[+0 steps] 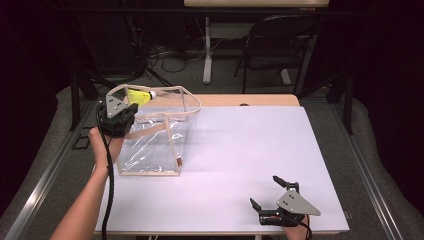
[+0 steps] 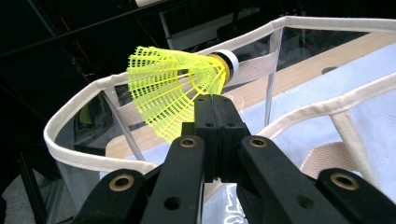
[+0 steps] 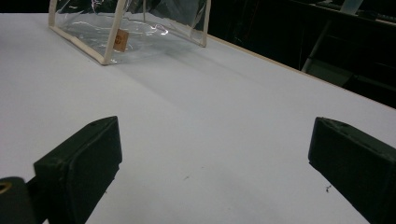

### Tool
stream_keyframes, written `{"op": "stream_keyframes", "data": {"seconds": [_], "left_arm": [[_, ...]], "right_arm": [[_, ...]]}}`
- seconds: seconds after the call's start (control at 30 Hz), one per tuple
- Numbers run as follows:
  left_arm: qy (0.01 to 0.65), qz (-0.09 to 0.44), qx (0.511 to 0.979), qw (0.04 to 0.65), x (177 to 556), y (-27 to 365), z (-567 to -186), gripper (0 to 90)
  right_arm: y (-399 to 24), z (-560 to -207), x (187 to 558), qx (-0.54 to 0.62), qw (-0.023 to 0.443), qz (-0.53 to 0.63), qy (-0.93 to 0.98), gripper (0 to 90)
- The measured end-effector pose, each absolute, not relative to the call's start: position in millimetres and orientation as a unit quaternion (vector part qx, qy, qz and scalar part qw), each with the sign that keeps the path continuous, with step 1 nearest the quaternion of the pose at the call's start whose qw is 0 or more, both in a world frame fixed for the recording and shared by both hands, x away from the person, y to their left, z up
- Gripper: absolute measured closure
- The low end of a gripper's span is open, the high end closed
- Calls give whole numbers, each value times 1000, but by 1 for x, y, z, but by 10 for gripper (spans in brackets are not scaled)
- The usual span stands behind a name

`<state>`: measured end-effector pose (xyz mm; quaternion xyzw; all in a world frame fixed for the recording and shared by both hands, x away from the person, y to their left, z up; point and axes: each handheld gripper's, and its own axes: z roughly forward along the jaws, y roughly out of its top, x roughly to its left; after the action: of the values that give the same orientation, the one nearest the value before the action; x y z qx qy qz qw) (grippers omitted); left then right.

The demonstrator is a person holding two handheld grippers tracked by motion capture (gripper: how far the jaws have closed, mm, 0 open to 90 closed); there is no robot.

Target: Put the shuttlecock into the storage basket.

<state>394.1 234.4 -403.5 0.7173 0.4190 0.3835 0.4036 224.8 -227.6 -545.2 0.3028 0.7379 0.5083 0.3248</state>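
Left gripper (image 1: pixel 120 116), seen from above, pinches a yellow shuttlecock (image 1: pixel 140 96) over the clear bag's (image 1: pixel 155 145) open top; right gripper (image 1: pixel 274 192) rests spread on the white table (image 1: pixel 240 145). Left gripper view: jaws clamp the shuttlecock's (image 2: pixel 175 88) skirt. Right gripper view: jaws wide apart, bag (image 3: pixel 126 28) beyond.

Left tool (image 1: pixel 131 109) raised, jaws clamped; right tool (image 1: pixel 266 192) low, jaws spread wide.

Yellow shuttlecock (image 2: pixel 175 84) — clear, cream-trimmed bag (image 1: pixel 155 145)

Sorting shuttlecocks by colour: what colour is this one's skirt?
Bright yellow mesh skirt, clearest in the left gripper view.
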Motion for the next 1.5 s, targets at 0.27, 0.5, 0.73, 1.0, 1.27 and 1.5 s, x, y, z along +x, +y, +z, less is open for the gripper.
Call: {"op": "stream_keyframes", "data": {"seconds": [0.27, 0.5, 0.73, 1.0, 1.27, 1.5], "left_arm": [[422, 377, 720, 401, 398, 234, -404, 900], [425, 370, 726, 394, 400, 233, -405, 900], [430, 362, 729, 391, 404, 233, -406, 899], [430, 357, 735, 384, 408, 230, -406, 897], [435, 350, 740, 374, 415, 228, -407, 892], [439, 349, 738, 375, 420, 227, -407, 674]], "right_arm": [[-228, -545, 225, 303, 325, 508, 738, 22], [-228, -545, 225, 302, 324, 508, 738, 22], [-227, -545, 225, 302, 323, 507, 739, 22], [-227, -545, 225, 302, 323, 507, 740, 22], [-227, -546, 225, 302, 322, 507, 740, 22], [-227, -546, 225, 302, 322, 507, 740, 22]]}}
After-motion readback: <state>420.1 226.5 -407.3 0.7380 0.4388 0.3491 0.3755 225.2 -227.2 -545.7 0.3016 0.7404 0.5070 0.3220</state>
